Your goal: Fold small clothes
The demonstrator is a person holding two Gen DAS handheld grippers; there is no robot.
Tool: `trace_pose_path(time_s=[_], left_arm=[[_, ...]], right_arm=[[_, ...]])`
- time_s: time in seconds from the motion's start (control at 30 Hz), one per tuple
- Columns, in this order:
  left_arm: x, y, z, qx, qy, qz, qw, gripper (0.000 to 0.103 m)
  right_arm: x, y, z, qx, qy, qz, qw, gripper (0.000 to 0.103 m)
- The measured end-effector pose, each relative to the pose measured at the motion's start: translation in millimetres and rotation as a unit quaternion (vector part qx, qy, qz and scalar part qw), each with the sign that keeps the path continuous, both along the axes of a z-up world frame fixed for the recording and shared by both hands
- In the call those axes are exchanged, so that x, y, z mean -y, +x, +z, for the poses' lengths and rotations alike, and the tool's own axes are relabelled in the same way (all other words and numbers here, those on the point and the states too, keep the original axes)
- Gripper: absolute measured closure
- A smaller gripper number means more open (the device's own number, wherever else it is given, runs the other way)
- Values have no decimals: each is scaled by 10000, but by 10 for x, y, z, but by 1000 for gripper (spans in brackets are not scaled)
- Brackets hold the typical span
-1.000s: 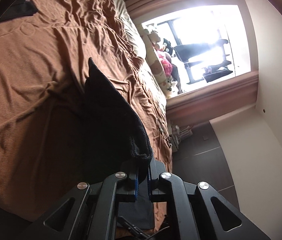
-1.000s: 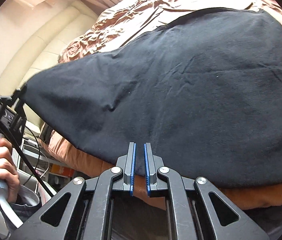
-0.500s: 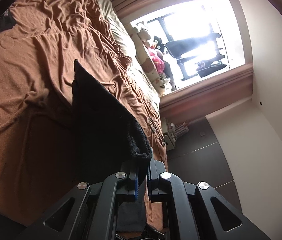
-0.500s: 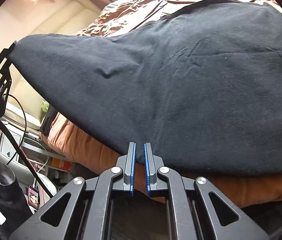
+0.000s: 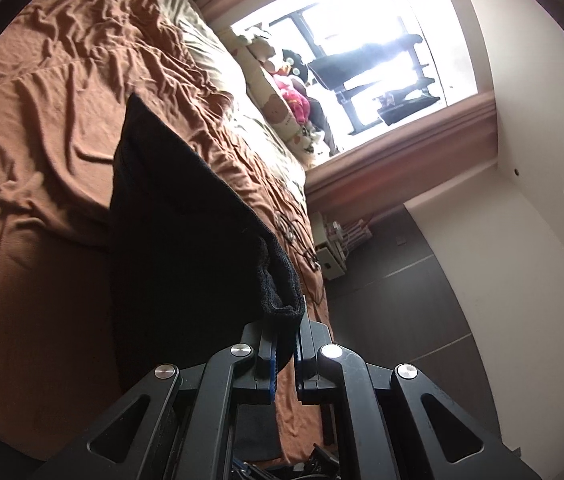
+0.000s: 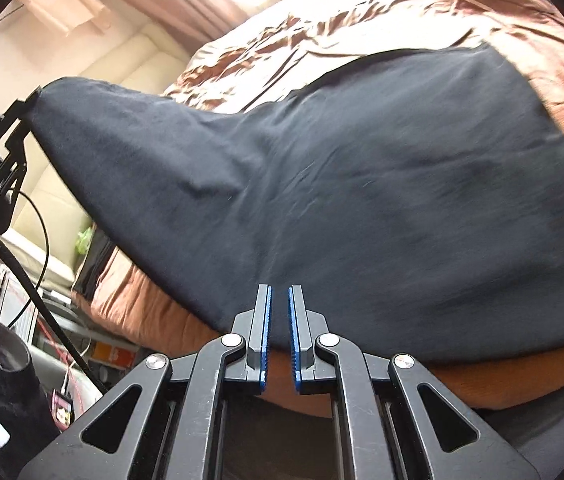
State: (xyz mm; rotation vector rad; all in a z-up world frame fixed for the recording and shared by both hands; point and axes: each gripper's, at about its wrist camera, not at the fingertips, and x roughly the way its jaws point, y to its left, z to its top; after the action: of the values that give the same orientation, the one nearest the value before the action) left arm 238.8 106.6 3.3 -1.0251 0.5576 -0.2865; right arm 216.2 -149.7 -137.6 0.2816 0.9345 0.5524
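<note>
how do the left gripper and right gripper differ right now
The left gripper is shut on a corner of the black garment and lifts it off the brown bedsheet; the right gripper holds nothing. The left gripper's jaws are clamped; the right gripper's jaws are opening, with a gap and no cloth between them. Both have black frames and blue pads.

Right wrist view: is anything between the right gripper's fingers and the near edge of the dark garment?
Nothing lies between. In the right wrist view the right gripper, jaws opening and empty, has its fingertips over the edge of the dark garment; brown bedsheet shows below.
</note>
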Motion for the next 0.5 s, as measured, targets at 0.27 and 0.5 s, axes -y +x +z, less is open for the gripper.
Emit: trace_pose_path(time_s=[0.27,0.5], left_arm=[[390,255,34,-16,104,-432,9990,97],[780,422,-19,-109,185,-779,9967,97]], right_arm=[[473,-177,207,301,135,-568,9978,55],[826,-287,251,368,202,-944,9946,55]])
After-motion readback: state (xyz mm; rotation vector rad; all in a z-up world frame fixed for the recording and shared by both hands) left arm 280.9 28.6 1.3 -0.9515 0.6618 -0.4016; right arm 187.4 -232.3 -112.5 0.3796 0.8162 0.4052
